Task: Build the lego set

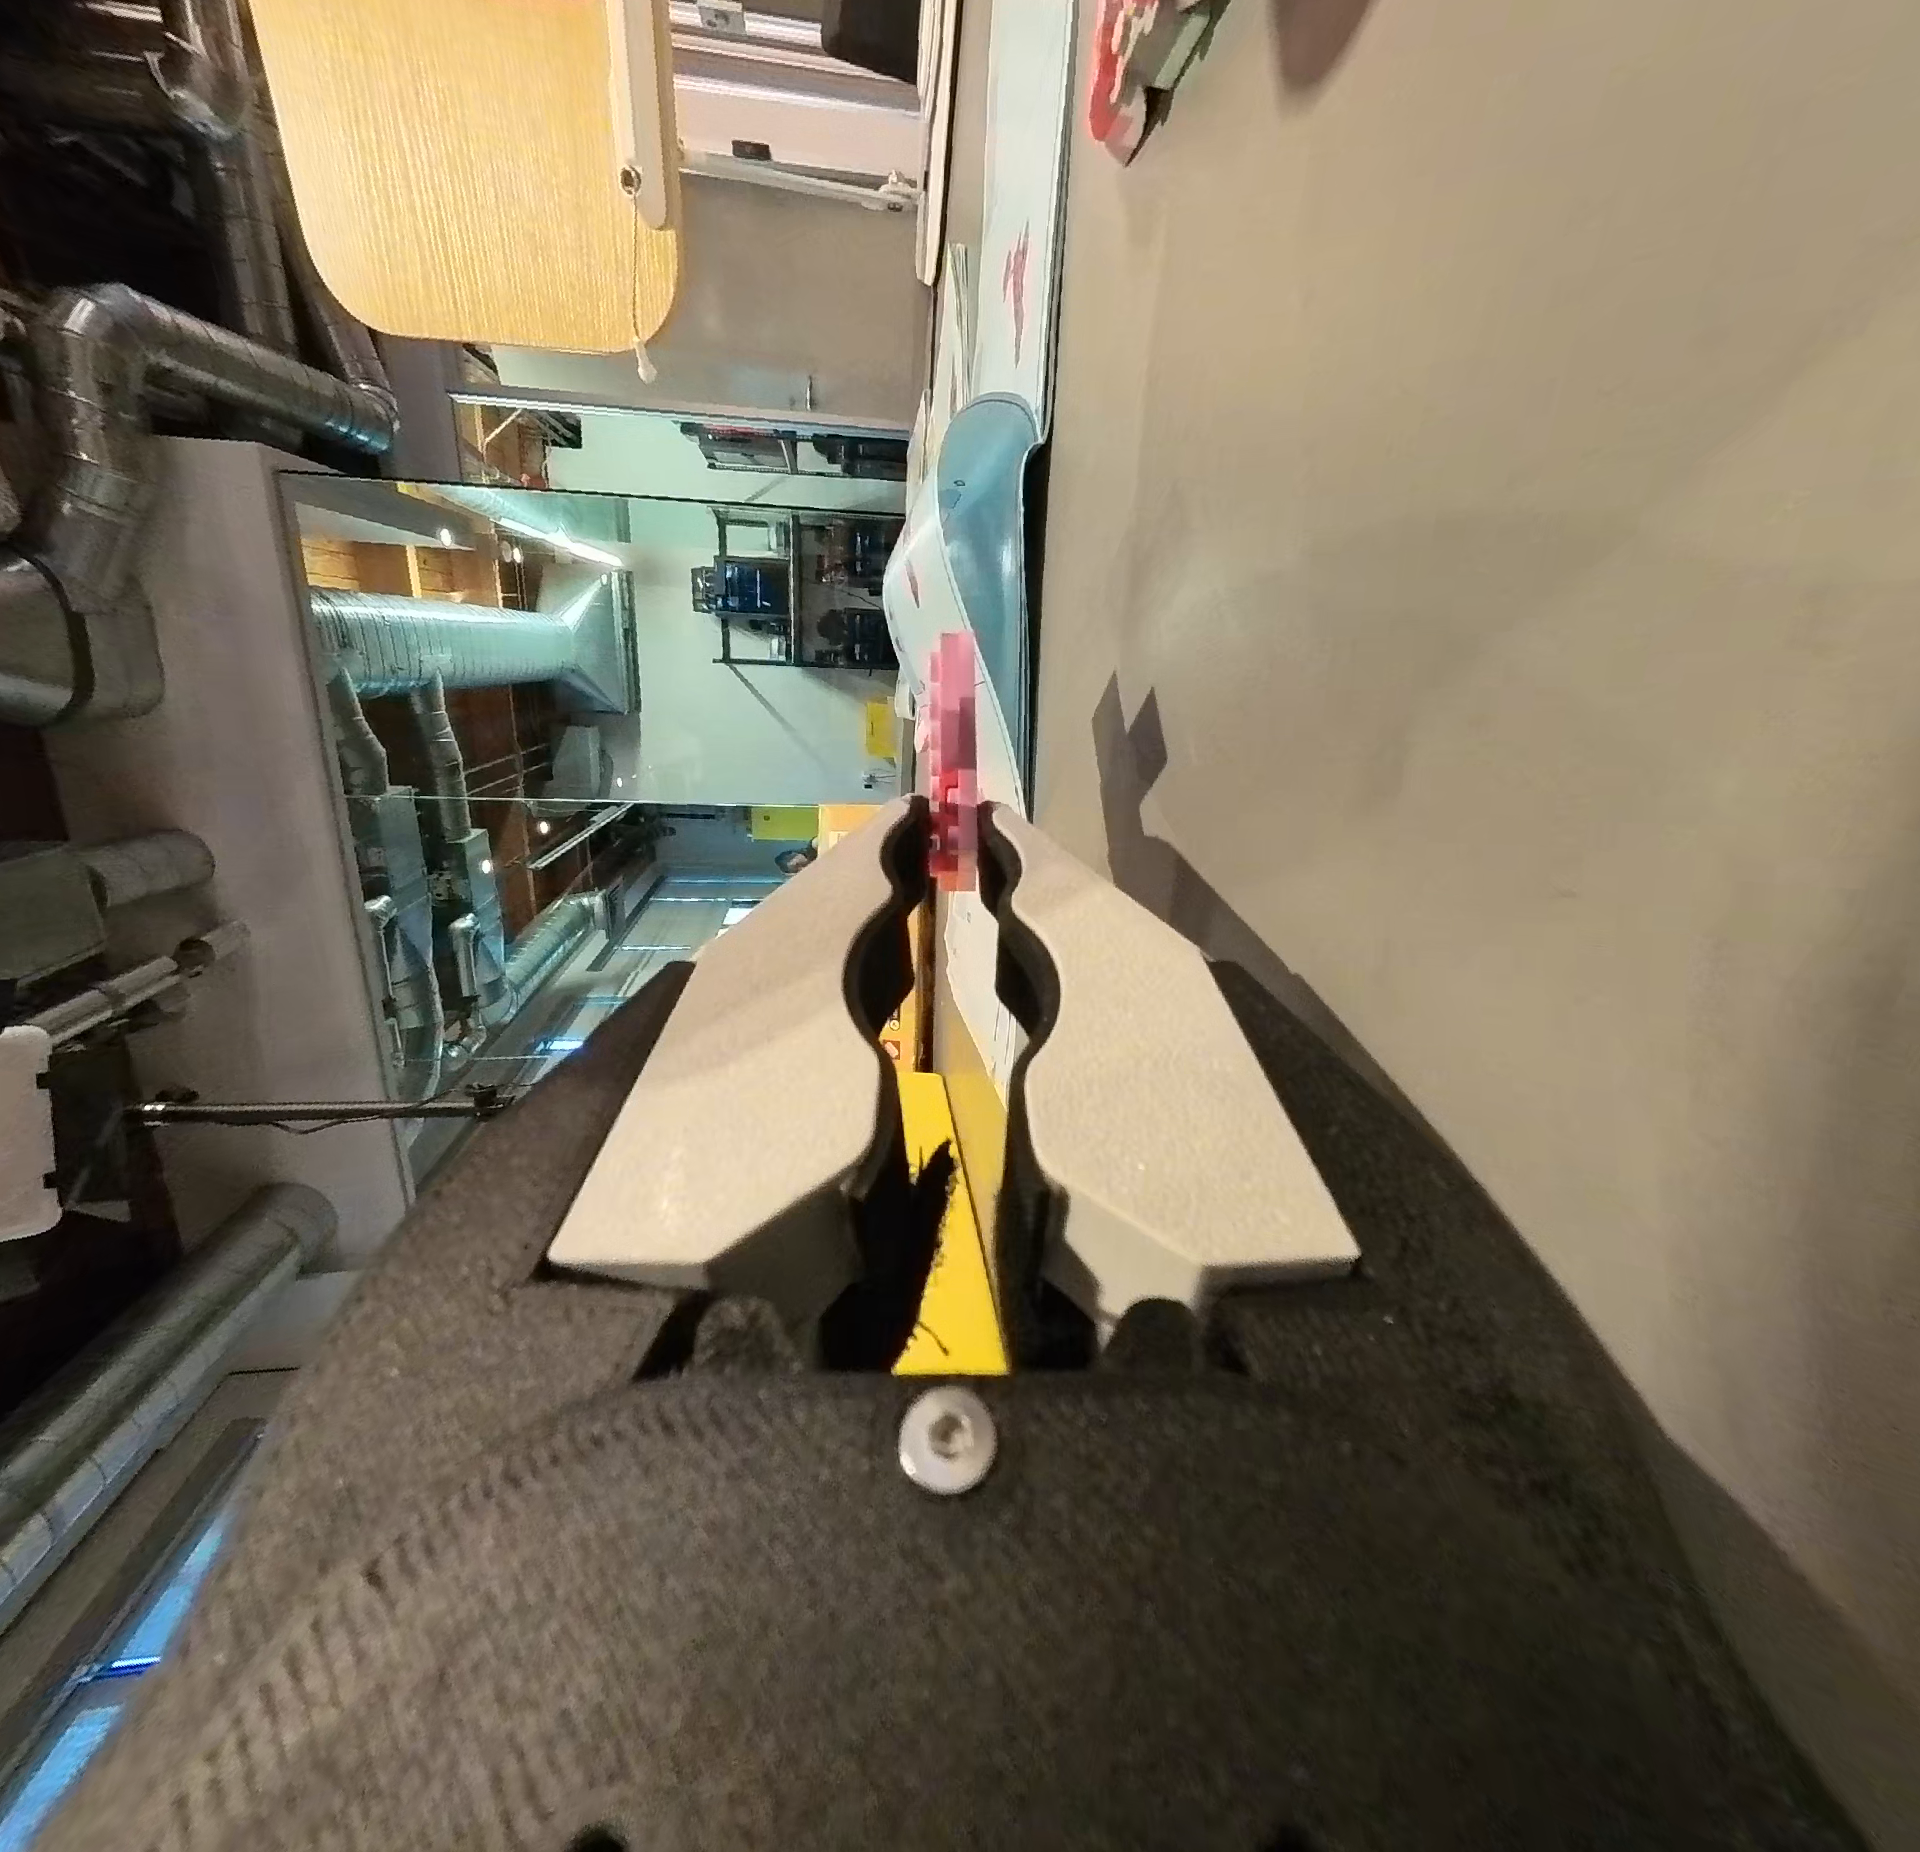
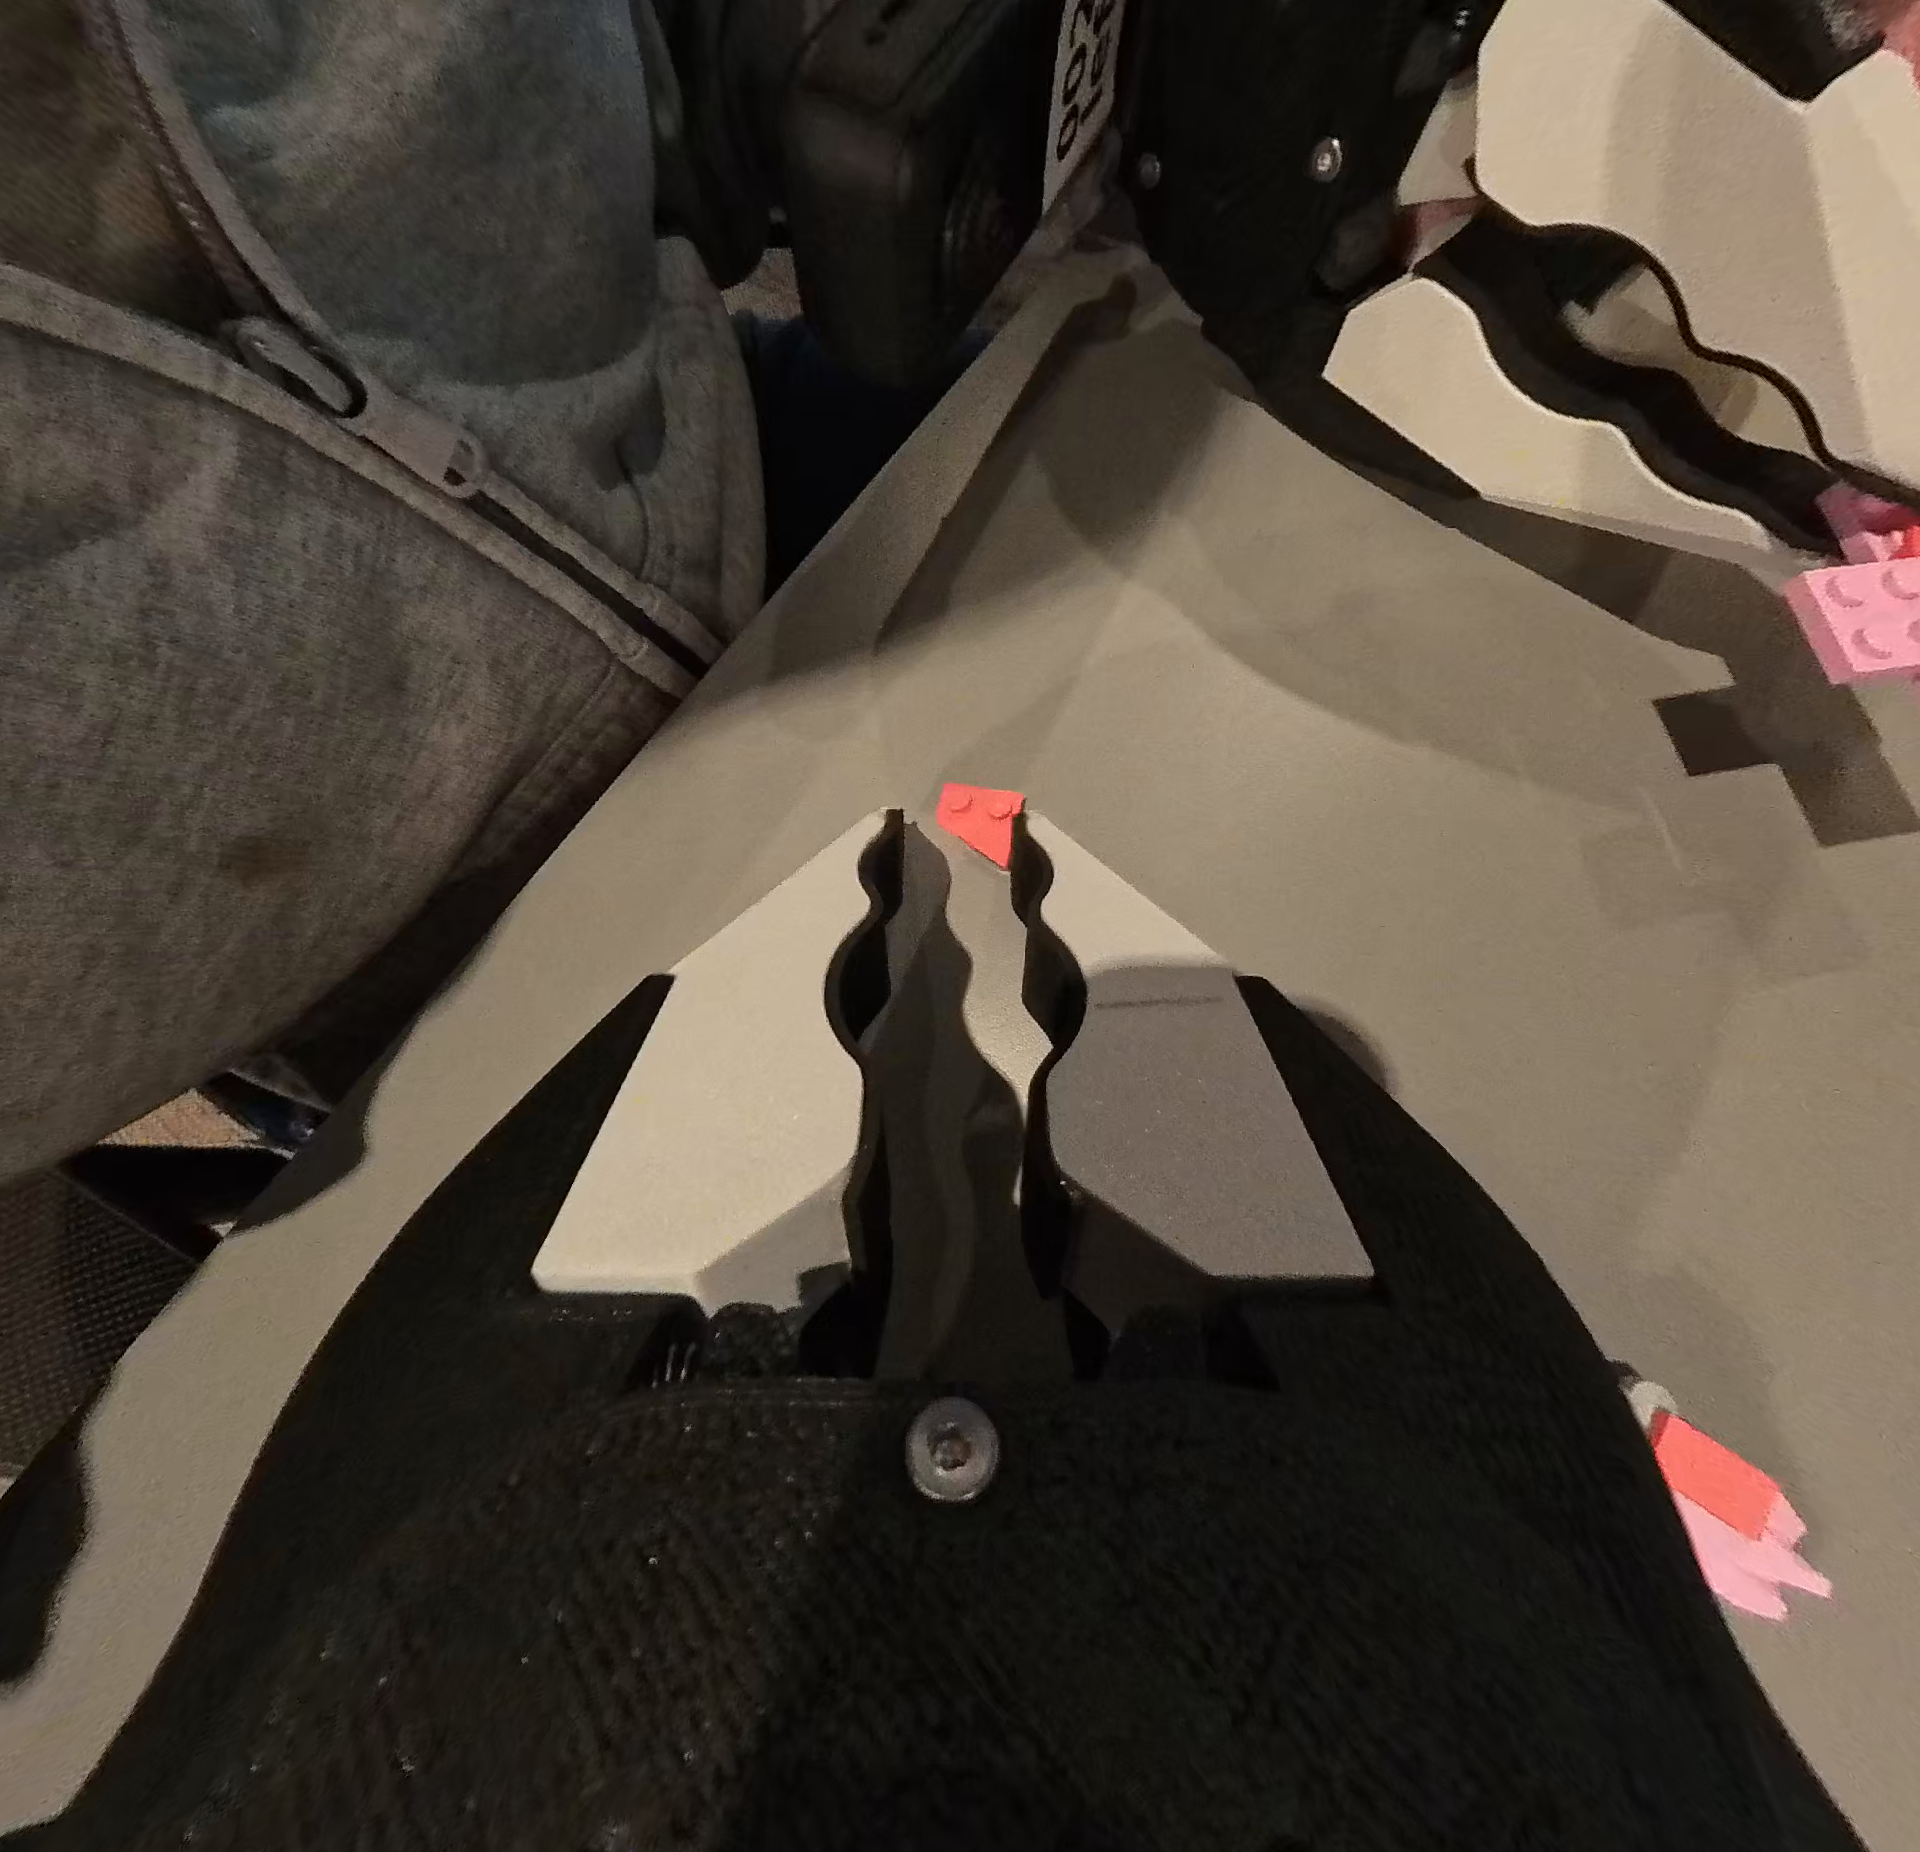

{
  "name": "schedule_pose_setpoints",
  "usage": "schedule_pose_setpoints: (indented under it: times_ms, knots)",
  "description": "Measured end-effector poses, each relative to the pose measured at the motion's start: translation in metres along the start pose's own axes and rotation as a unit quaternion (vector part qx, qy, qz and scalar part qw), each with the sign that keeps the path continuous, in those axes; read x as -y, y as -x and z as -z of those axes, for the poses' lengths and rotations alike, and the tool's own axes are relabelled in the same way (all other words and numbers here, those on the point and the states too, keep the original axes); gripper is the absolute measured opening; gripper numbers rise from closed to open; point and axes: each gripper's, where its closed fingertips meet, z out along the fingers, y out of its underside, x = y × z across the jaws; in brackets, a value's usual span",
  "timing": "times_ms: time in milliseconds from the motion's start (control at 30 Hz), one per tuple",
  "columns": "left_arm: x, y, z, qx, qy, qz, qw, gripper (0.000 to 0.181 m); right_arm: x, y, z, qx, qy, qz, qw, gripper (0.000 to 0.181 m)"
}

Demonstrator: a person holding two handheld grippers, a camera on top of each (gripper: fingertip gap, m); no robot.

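My left gripper (image 1: 953, 813) is turned on its side and shut on a pink and red lego assembly (image 1: 952, 753) that sticks out past its tips above the grey table (image 1: 1455, 659). The right wrist view shows this gripper (image 2: 1834, 514) at the upper right with the pink assembly (image 2: 1860, 618). My right gripper (image 2: 966, 823) points down at the table (image 2: 1247, 659) with its jaws slightly apart. A small red wedge plate (image 2: 985, 826) lies flat between its tips, against the right finger, with a small gap to the left one.
An open instruction booklet (image 1: 987, 545) and a yellow box (image 1: 951, 1231) lie beyond my left gripper. Red and pink pieces (image 2: 1720, 1501) lie at the lower right, and more red and pink parts (image 1: 1153, 46) sit farther off. A person's grey hooded top (image 2: 312, 555) is at the table edge. Some 15 cm of space lies between my two pairs of fingers.
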Motion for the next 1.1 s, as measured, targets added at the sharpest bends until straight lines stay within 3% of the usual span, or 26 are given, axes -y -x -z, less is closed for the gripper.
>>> schedule_pose_setpoints:
  times_ms: [1100]
  knots:
    - [0.0036, 0.0029, -0.0051, 0.001, 0.005, -0.003, 1.0, 0.008, 0.0015, -0.0029, 0.001, -0.012, -0.002, -0.005, 1.0, 0.017]
